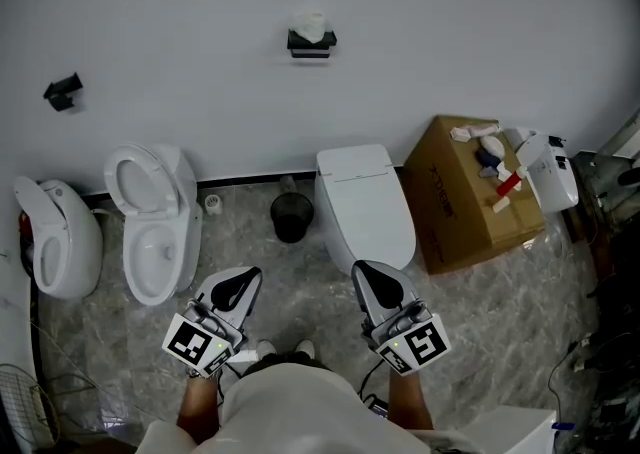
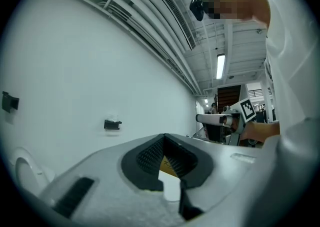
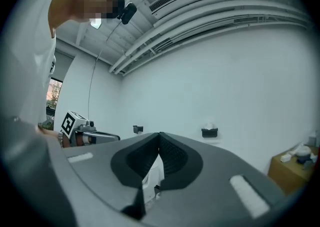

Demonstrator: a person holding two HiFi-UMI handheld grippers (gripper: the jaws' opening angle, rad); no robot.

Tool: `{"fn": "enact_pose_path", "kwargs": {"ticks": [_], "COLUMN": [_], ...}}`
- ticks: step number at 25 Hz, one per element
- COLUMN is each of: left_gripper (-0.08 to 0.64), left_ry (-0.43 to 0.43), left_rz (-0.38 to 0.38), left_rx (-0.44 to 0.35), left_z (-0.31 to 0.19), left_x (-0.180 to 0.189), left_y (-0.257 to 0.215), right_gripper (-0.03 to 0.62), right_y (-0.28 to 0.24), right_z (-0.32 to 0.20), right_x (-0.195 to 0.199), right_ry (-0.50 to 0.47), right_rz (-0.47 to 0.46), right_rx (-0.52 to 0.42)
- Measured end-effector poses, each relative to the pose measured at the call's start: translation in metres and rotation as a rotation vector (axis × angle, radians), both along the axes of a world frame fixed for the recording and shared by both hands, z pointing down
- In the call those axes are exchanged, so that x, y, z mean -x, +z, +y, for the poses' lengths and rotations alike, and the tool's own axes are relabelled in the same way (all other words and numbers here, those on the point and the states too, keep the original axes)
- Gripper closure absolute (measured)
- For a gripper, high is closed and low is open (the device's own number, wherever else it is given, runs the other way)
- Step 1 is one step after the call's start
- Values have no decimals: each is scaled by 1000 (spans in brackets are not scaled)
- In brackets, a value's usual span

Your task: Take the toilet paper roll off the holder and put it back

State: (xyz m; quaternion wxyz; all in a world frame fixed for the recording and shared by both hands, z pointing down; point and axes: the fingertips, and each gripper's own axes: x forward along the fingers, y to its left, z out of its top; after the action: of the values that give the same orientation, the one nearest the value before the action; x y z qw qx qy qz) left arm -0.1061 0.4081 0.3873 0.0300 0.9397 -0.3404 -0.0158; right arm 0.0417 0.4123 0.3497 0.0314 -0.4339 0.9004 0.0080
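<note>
A white toilet paper roll (image 1: 311, 26) sits on a black holder (image 1: 311, 44) fixed high on the white wall. The holder also shows small and far off in the left gripper view (image 2: 112, 124) and the right gripper view (image 3: 209, 131). Both grippers are held low, close to the person's body and well short of the wall. My left gripper (image 1: 250, 275) is shut, its tips meeting with nothing between them (image 2: 164, 136). My right gripper (image 1: 366, 272) is likewise shut and empty (image 3: 159, 134).
Below the holder stand a black bin (image 1: 292, 217) and a closed white toilet (image 1: 365, 204). An open-lidded toilet (image 1: 155, 227) and another toilet (image 1: 55, 237) are at the left. A cardboard box (image 1: 475, 197) with small items stands at the right. A black fitting (image 1: 63, 91) is on the wall.
</note>
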Motion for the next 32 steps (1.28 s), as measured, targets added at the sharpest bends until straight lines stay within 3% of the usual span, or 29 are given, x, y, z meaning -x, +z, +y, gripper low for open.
{"fn": "enact_pose_path", "kwargs": {"ticks": [18, 32], "left_gripper": [561, 561], "left_ry": [-18, -72], "left_rz": [-12, -17], "left_rx": [7, 16], "left_z": [-16, -66], "left_x": [-15, -48], "left_y": [4, 17], "right_gripper": [581, 581], "right_y": [4, 21], "right_z": [-18, -65], "right_x": [-18, -68], "right_ry": [-18, -32], "right_rz": [-31, -60], "right_rx": [-2, 17]}}
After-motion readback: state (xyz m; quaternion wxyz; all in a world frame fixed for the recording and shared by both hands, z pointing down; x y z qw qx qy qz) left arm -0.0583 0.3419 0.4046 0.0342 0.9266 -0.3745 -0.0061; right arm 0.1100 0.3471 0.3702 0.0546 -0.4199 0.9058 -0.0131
